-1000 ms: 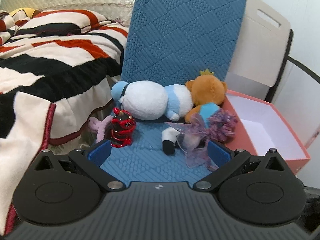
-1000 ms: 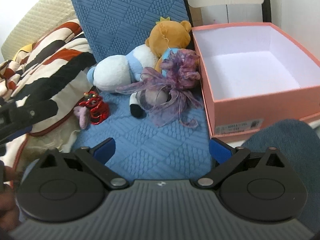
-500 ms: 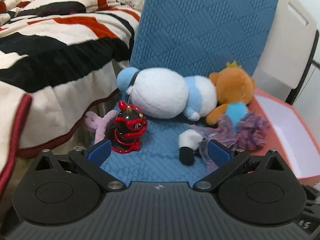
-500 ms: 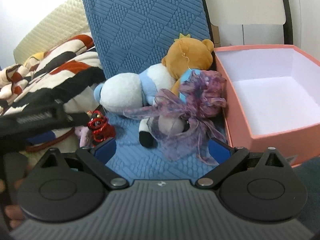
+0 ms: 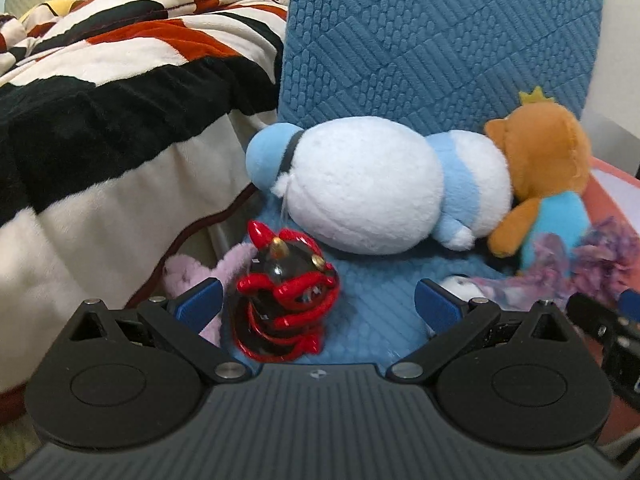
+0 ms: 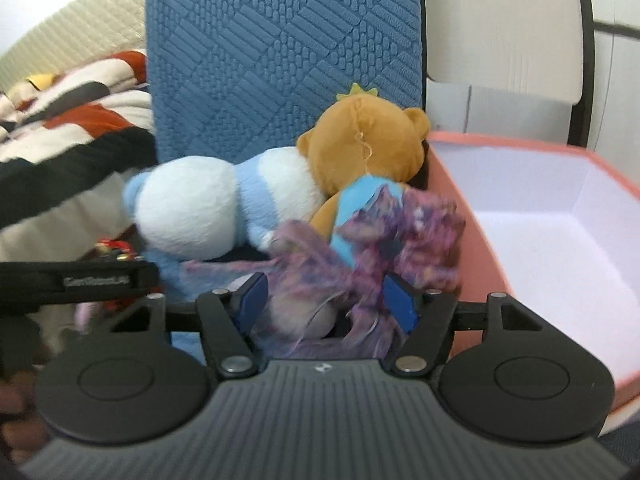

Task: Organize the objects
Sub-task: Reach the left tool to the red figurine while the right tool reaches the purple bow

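The purple ribbon bundle (image 6: pixel 360 248), a tangle of gauzy ribbon and frayed yarn, lies on the blue quilted chair seat (image 5: pixel 372 308) against the brown bear (image 6: pixel 364 144) and just beside the open pink box (image 6: pixel 472 240), and the right gripper (image 6: pixel 326 300) now has it between its jaws. Half a second ago those jaws stood wide and short of the bundle; now they have come in around it and narrowed a good deal, so the grasp looks begun, though motion blur hides whether the pads truly pinch it. That suggests the bundle is the first thing bound for the box. The left gripper (image 5: pixel 318 306) has also pushed closer, its jaws spread wide with the red and black figurine (image 5: pixel 286 300) sitting between them, untouched as far as I can tell. Behind it lies the white and blue plush (image 5: pixel 368 192), touching the bear. A pale pink soft toy (image 5: pixel 184 276) is half hidden by the left jaw, the box floor is cut off at the frame edge, and a small white plush under the ribbon is mostly covered.
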`<move>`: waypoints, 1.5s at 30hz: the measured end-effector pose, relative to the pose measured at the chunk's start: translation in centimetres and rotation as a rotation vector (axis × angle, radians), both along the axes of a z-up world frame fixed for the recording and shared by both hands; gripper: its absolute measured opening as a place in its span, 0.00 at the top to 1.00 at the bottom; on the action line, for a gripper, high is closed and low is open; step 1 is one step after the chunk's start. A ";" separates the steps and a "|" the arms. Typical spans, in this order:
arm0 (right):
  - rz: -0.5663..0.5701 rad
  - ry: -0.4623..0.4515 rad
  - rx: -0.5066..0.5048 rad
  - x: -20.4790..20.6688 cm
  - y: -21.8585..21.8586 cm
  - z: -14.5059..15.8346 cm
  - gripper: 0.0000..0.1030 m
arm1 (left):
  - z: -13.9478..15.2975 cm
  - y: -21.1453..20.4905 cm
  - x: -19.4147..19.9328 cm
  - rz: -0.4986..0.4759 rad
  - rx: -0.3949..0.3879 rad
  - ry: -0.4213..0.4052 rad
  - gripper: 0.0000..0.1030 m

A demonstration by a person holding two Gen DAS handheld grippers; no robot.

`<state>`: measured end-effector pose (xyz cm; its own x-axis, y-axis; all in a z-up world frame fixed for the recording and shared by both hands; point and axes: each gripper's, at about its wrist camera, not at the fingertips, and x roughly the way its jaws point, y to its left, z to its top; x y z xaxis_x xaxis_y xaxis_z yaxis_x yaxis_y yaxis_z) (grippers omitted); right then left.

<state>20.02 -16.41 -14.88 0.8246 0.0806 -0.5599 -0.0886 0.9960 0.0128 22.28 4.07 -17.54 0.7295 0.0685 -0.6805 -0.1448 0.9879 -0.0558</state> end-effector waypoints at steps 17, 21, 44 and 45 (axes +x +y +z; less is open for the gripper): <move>-0.066 -0.010 -0.158 5.2 0.7 -1.0 0.78 | -1.7 2.2 3.1 0.069 0.008 0.050 0.13; -0.050 -0.030 -0.151 4.7 0.6 -0.7 0.87 | -1.7 1.6 3.0 0.043 0.029 0.042 0.19; 0.178 -0.043 -0.034 -6.1 1.5 1.9 0.91 | 0.0 0.5 -2.8 -0.057 -0.142 -0.022 0.37; 0.187 -0.032 -0.036 -6.3 1.8 1.7 0.91 | 0.1 0.3 -3.2 -0.063 -0.142 -0.025 0.37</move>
<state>13.73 -14.64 -13.19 0.8147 0.2142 -0.5389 -0.2715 0.9620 -0.0281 19.09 4.40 -17.44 0.7463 -0.0734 -0.6616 -0.0797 0.9769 -0.1983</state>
